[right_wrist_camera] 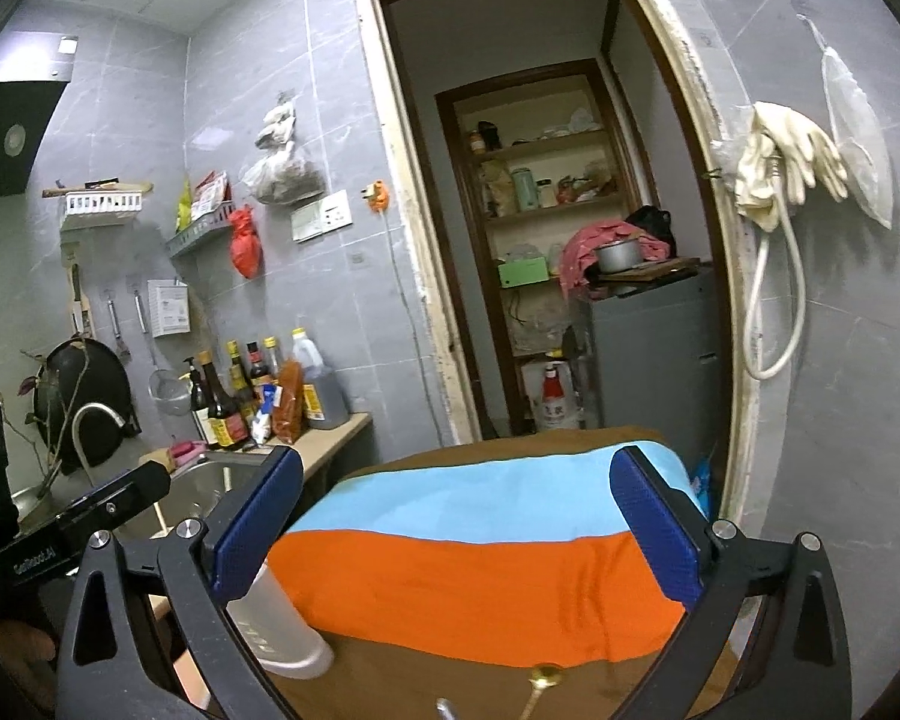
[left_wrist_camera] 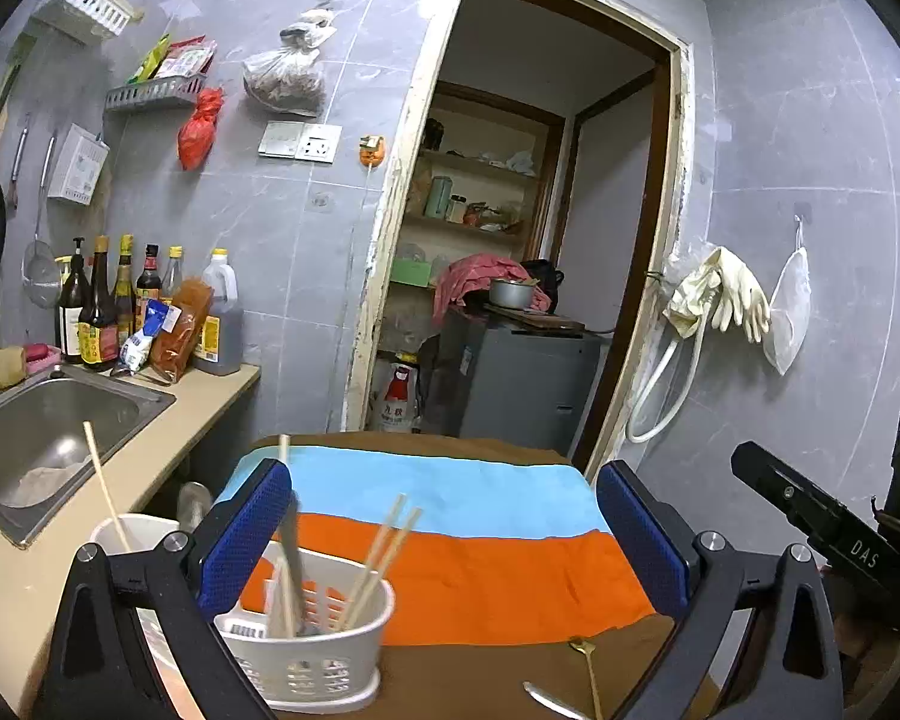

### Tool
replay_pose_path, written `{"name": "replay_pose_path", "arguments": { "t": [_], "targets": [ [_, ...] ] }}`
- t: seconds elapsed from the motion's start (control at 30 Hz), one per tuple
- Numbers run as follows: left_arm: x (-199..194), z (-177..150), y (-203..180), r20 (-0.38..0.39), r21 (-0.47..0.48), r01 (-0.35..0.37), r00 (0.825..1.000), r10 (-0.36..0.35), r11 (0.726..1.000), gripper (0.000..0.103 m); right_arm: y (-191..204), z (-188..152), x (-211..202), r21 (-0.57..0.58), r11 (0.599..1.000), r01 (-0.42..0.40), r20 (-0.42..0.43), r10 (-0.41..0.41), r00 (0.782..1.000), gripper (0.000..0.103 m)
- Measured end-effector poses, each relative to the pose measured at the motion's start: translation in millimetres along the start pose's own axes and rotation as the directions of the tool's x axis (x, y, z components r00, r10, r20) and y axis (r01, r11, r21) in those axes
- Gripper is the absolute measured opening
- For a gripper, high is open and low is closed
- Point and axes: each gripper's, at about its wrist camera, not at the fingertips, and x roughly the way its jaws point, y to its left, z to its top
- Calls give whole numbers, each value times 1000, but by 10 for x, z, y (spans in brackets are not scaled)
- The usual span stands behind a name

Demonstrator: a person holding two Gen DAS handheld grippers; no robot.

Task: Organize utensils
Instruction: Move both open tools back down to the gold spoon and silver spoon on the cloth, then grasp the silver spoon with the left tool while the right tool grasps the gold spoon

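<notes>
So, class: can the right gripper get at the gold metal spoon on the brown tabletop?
Probably yes: the right gripper is open, and the gold metal spoon lies uncovered just below it, with nothing between.

left wrist, right wrist — low, near table | facing doorway (left_wrist_camera: 546, 210) | share striped cloth (right_wrist_camera: 480, 570)

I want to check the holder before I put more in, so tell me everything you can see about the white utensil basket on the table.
The white utensil basket looks like plastic, with a smooth rounded rim, slotted walls and a barcode label on its near-left rim. It stands upright at the table's near-left corner, on the brown cloth by the orange stripe. Several pale wooden chopsticks lean out of it, with a darker grey utensil among them. The left tongs stand open behind and above it, not touching that I can tell.
</notes>
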Motion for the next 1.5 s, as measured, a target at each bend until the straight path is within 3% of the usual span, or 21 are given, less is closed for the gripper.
{"name": "replay_pose_path", "arguments": {
  "t": [0.33,0.57,0.8,1.1,1.23,1.33,1.4,1.5],
  "targets": [
    [123,-280,-367,-57,8,-3,998,4,1000,102,-502,-151,-4,9,999,45,-58,-44,997,101],
    [205,-549,-559,-101,41,-15,995,19,999,102,-862,-451,113,11,998,59,-133,-57,989,101],
    [418,-862,-594,-227,34,-8,974,15,999,102,-1059,-830,360,47,999,22,-249,-9,968,101],
    [642,-1218,-581,-372,-25,12,928,-21,1000,101,-1250,-1170,613,127,992,-11,-357,56,932,97],
    [768,-1386,-589,-450,-48,29,892,-48,998,87,-1192,-1286,734,112,993,-31,-418,75,905,71],
    [834,-1470,-619,-497,-49,56,865,-73,997,71,-1171,-1354,777,120,991,-52,-440,100,892,67],
    [885,-1511,-642,-522,-53,74,848,-90,996,68,-1157,-1385,789,132,989,-73,-444,125,887,60],
    [973,-1575,-643,-570,-84,89,813,-122,992,52,-1127,-1460,831,134,987,-89,-466,142,873,46]
  ]
}}
